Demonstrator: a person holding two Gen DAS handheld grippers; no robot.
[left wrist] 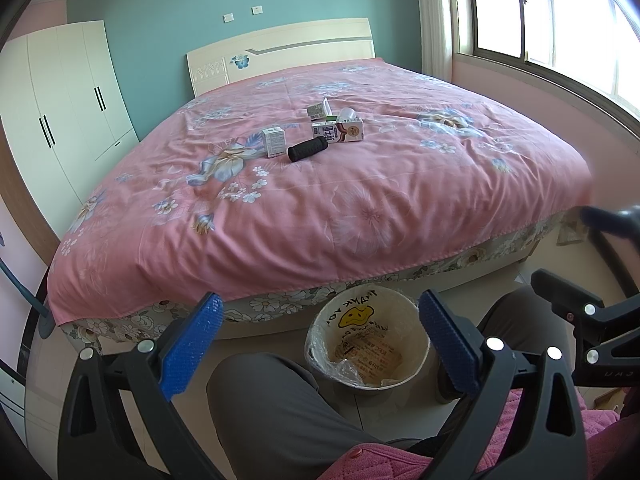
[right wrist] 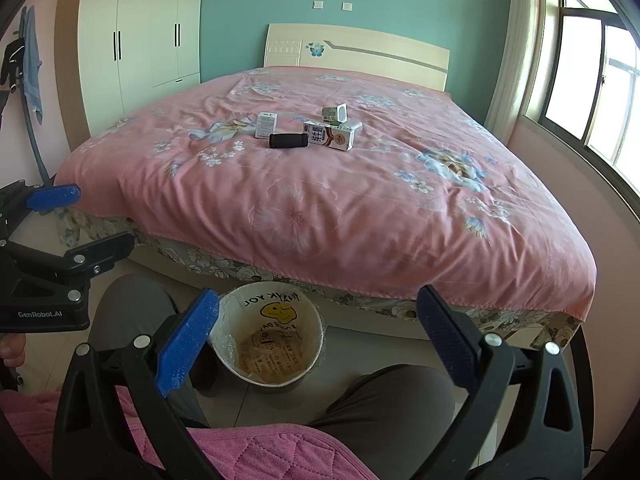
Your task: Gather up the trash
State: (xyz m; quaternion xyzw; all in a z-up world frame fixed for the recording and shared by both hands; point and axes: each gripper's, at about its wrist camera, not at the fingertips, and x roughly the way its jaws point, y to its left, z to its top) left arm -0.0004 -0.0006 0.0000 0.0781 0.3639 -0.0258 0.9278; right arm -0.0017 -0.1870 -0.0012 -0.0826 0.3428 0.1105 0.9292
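Gaping empty, both grippers (left wrist: 320,336) (right wrist: 318,334) flank the bin (left wrist: 368,344).

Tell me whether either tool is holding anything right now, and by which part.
Nothing is held. The left tool and right tool are both open and empty above the trash bin, far from the bed.

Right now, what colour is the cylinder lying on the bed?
Black; the cylinder shows best in the right wrist view.

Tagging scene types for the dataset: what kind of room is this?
A home bedroom, almost certainly: a double bed with a pink floral cover and headboard, a white wardrobe against the wall, and a small lined trash bin on the floor.
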